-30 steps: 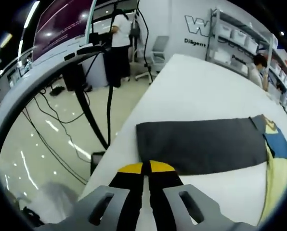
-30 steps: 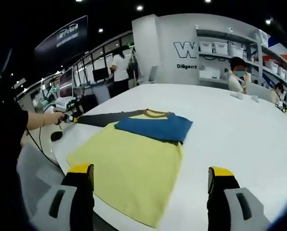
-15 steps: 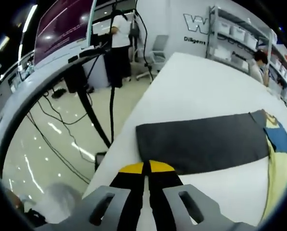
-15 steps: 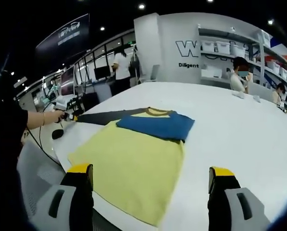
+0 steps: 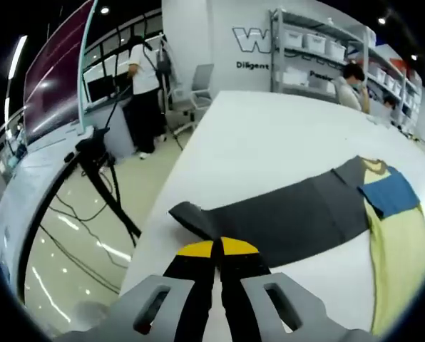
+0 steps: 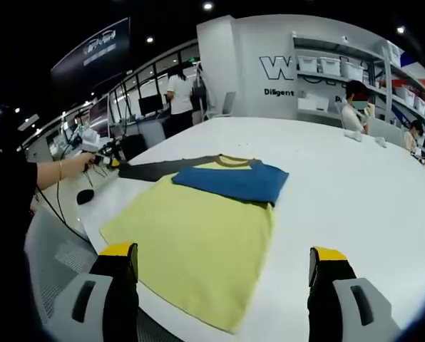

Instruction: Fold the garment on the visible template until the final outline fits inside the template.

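- In the left gripper view we see the left gripper point(image 5: 213, 249) with its yellow-tipped jaws pressed together on the cuff end of the dark grey sleeve point(image 5: 284, 217); the pinch itself is hidden behind the tips, so we cannot see how much cloth is caught.
- Just past the tips the sleeve end is raised off the white table point(image 5: 269, 135) and curls over, near the table's edge on the floor side.
- From there the sleeve runs flat across the table to the garment point(image 5: 394, 242), whose yellow body and folded blue sleeve point(image 5: 388, 196) are cut off by the rim of that view.
- In the right gripper view we see the right gripper point(image 6: 223, 274) with its jaws spread wide apart and nothing between them, held above the near edge of the table.
- Ahead of it the garment lies flat toward the near corner of the table, its yellow body reaching almost to the edge, the blue sleeve folded across the chest below the collar.
- The grey sleeve stretches out to the far side edge, where a hand point(image 6: 77, 165) holds the left gripper; it is too small there to read its jaws.
- We cannot make out any template outline on the table.
- Beyond the table stand shelves with white bins point(image 6: 341, 68) and several people, small and unclear.
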`<state>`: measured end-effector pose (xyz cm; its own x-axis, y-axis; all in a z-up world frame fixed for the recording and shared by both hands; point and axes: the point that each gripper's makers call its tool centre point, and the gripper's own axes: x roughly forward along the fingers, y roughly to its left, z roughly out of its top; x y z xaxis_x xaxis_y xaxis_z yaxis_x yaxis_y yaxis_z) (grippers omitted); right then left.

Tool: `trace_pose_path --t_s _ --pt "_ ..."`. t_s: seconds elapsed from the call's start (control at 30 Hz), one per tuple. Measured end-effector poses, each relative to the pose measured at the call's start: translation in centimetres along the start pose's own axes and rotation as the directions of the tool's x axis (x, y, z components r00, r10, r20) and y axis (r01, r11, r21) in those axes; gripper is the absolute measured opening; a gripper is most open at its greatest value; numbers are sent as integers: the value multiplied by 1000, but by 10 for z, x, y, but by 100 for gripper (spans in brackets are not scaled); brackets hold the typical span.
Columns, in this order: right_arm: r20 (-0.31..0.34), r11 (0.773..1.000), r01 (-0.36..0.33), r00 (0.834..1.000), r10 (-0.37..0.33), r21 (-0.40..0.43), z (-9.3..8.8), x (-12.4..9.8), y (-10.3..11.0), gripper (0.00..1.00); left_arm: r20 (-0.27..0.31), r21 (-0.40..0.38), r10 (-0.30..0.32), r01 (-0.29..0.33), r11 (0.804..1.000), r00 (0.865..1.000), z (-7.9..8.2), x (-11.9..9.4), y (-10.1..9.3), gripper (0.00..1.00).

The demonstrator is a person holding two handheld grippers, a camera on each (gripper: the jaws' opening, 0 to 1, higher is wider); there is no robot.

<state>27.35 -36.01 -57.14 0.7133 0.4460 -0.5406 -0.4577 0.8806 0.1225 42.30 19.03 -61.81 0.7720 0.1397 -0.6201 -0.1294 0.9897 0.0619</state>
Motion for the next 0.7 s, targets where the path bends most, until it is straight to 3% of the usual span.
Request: trace_pose_path --t_s 0.17,0.33,0.7 --pt "-17 1000 17 1000 -17 -23 -2 0 -2 99 49 54 -49 47 997 998 25 -9 -31 0" --pt "-25 1000 6 1000 -6 -25 -5 1 4 99 81 48 -131 127 991 988 44 -14 -64 0" --pt "-64 999 -4 998 1 -52 -14 1 13 99 126 91 -289 279 956 949 77 -43 -134 0"
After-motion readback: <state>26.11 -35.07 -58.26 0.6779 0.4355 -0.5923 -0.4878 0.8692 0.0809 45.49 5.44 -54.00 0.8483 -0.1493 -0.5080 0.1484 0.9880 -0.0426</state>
